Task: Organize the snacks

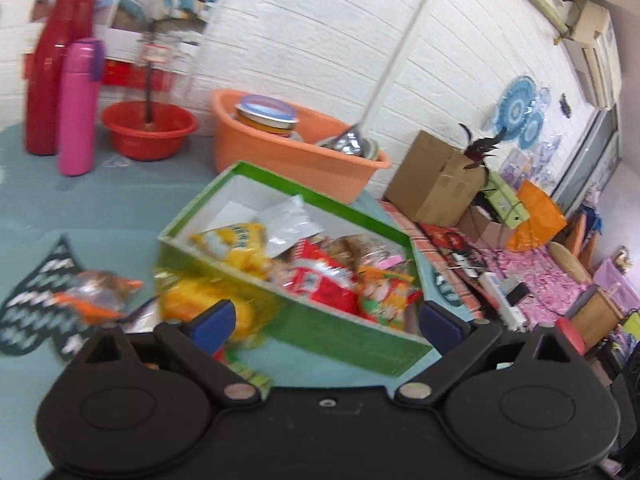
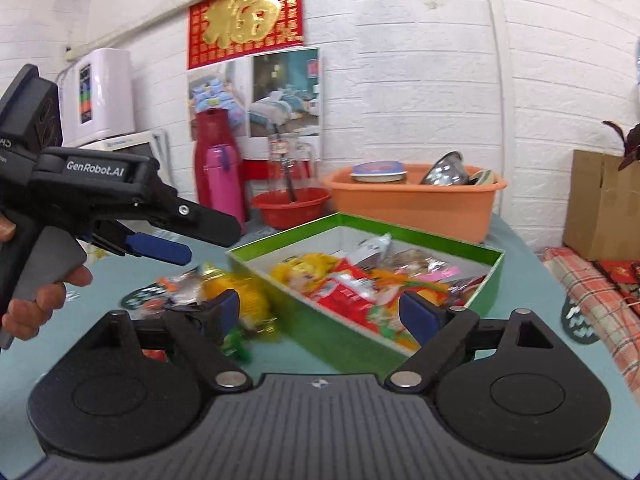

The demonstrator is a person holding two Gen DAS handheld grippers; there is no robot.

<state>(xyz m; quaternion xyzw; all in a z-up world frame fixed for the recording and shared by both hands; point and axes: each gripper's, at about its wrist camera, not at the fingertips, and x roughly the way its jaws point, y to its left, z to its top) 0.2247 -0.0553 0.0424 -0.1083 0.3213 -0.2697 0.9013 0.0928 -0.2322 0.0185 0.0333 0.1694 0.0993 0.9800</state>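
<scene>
On the teal table (image 2: 520, 240), just ahead of me, sits the green box (image 2: 400, 236) already heaped with snack packets (image 2: 344, 288). Both my grippers stand wide apart and hold nothing: the right gripper (image 2: 320, 312) straddles the box's near wall, the left gripper (image 1: 326, 320) hovers over its near corner. Outside the box, to its left, a yellow packet (image 1: 192, 300) and an orange-and-clear packet (image 1: 96, 292) lie loose on the table. I judge I am between picks; next I should bring one gripper over the yellow packet, close on it and carry it into the box. Readable writing: "GenRobot.AI" on my left gripper's body, and a gold character on the red wall poster (image 2: 246, 14). Packet labels are too blurred to read.
</scene>
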